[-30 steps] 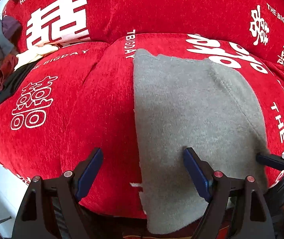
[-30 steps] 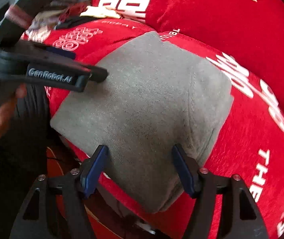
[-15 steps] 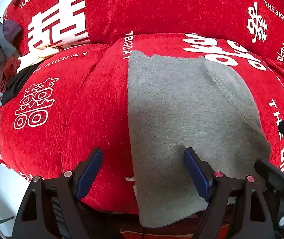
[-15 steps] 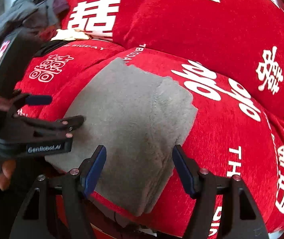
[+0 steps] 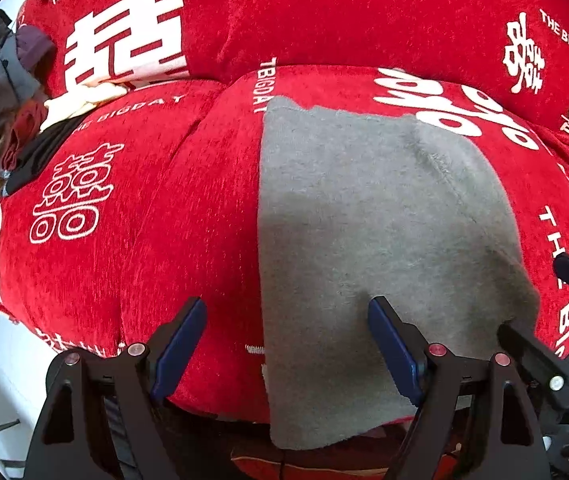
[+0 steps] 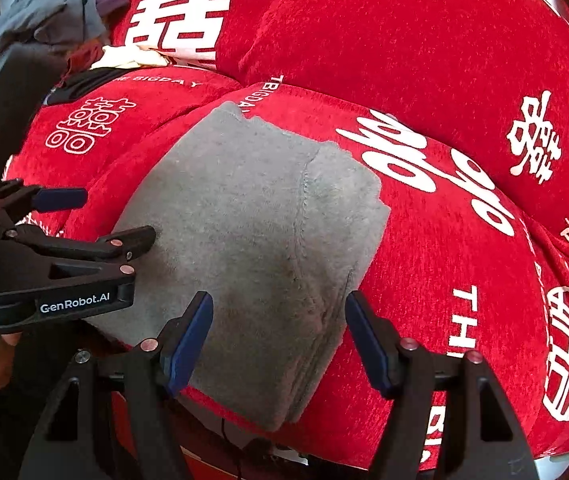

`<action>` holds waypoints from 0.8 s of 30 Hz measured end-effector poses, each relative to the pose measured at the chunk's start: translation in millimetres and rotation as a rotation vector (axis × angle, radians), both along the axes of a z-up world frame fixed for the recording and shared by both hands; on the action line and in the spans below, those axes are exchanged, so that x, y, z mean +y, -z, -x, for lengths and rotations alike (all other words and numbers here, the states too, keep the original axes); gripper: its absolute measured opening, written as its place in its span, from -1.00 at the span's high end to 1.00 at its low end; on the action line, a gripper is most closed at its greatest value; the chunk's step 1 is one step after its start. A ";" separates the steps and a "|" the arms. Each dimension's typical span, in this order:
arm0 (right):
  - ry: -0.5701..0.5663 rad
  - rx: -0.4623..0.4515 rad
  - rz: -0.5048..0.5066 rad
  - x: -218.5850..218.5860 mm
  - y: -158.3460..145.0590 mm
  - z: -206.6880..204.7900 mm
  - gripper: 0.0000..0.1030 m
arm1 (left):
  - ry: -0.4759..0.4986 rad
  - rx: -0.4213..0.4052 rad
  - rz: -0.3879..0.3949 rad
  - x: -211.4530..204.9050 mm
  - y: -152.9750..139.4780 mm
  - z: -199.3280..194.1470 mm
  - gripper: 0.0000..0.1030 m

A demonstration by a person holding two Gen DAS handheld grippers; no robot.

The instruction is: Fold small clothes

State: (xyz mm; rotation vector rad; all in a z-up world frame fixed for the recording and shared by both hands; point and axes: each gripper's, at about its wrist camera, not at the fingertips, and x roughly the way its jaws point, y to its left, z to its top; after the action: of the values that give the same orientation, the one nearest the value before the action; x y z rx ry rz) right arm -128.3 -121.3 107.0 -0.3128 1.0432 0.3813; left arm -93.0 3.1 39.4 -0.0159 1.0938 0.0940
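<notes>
A folded grey garment [image 5: 364, 240] lay flat on a red sofa seat cushion [image 5: 144, 220], its near edge draping over the front. Both the left gripper [image 5: 286, 340] and right gripper [image 6: 278, 334] hovered spread, empty, at six o'clock. Loose clothes [image 6: 56, 8] were piled at ten o'clock.

A folded grey fleece garment [image 5: 372, 248] lies flat on the red cushion [image 5: 156, 240].

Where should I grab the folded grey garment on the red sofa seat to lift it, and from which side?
Take the grey garment by its near edge, where it hangs over the front of the red sofa seat. That overhang is free of the cushion, so one finger could probably slip under the layers. Come in from the front, low. Both the right gripper and left gripper are open.
</notes>
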 end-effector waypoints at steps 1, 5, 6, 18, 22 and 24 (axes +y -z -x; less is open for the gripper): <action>-0.003 -0.002 0.007 1.0 0.1 0.6 -0.40 | 0.004 -0.005 0.003 -0.7 -1.2 0.1 -0.62; -0.009 -0.004 0.014 2.7 -1.3 2.0 -0.40 | 0.011 0.000 0.011 -1.4 -1.9 -0.7 -0.62; -0.009 -0.005 0.014 3.1 -1.8 2.2 -0.40 | 0.011 0.003 0.011 -1.6 -1.3 -0.9 -0.62; -0.014 0.001 0.026 8.4 -2.3 -0.3 -0.40 | 0.010 0.012 0.028 1.0 0.3 -3.7 -0.62; -0.015 0.008 0.032 9.6 -1.0 -2.0 -0.40 | 0.008 0.010 0.037 2.8 1.4 -4.6 -0.62; -0.015 0.013 0.038 10.6 -0.1 -3.3 -0.40 | 0.008 0.013 0.045 4.3 2.4 -5.5 -0.62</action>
State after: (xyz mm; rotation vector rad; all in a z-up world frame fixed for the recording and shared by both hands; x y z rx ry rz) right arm -124.9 -110.7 107.1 -0.3526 1.0622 0.3783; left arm -87.6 7.4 37.0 -0.0516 1.1092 0.0623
